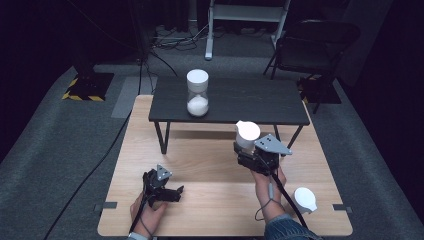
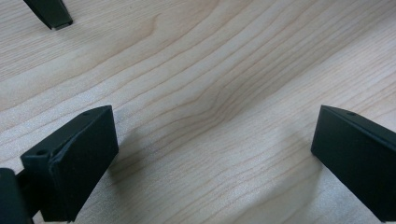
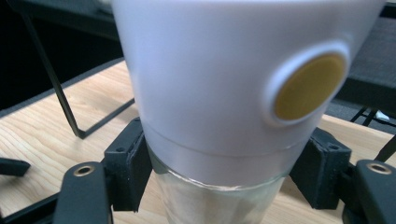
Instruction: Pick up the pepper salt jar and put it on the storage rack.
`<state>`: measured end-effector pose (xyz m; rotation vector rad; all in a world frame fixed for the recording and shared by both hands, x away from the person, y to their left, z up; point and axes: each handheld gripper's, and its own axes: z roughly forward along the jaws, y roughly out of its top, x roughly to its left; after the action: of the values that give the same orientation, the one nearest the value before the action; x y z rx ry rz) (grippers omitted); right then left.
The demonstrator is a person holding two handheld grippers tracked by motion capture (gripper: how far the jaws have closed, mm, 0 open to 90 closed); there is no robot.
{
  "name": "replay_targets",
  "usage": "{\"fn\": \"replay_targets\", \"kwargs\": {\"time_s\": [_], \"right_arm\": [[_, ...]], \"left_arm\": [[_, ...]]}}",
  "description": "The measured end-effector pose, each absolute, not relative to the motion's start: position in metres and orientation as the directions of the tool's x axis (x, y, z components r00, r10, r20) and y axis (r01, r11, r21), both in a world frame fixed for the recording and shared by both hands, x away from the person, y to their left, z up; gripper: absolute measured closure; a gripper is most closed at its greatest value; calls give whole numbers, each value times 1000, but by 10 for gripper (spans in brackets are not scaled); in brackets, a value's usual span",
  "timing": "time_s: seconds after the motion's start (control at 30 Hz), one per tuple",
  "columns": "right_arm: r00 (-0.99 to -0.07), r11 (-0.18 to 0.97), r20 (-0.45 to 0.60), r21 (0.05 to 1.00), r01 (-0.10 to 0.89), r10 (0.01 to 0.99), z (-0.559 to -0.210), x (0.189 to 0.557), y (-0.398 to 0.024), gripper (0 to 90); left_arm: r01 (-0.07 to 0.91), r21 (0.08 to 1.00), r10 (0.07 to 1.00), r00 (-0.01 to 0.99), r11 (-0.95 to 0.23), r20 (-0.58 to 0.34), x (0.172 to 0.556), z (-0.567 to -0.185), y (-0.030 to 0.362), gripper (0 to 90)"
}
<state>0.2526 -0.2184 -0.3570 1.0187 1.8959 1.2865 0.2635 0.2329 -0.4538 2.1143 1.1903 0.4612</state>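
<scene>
1. Pale wooden tabletop [image 1: 200,165] runs across the near part of the scene, with dark carpet and a black chair beyond it.
2. Nearest the person, the left gripper [image 1: 170,192] rests low over bare wood, its jaws spread wide with nothing between them.
3. At the near right edge lies a white lid [image 1: 305,198], loose on the wood and well apart from both tools.
4. Further in, the right gripper [image 1: 248,152] is clamped on a white-topped glass jar [image 3: 233,93], pads [image 3: 128,168] pressing on the band where the white top meets the glass, jar raised off the wood.
5. Beyond that stands a low black shelf [image 1: 250,102] on thin legs, carrying a second jar [image 1: 197,93] with white contents.
6. Risks, as I judge them: the grip sits on smooth glass just beneath the cap, so the jar could slide downward or tip; and a lift towards the shelf could knock its front edge or the jar already standing there.
</scene>
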Motion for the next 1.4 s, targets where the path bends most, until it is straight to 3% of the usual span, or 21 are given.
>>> {"fn": "replay_targets", "kwargs": {"time_s": [0.47, 1.4], "right_arm": [[-502, 230, -94, 949, 215, 860, -326, 247, -222, 302], [-539, 231, -42, 930, 288, 841, -264, 280, -214, 302]], "left_arm": [[620, 693, 852, 523, -368, -15, 264, -454, 233, 7], [619, 693, 852, 524, -370, -13, 263, -454, 233, 7]]}}
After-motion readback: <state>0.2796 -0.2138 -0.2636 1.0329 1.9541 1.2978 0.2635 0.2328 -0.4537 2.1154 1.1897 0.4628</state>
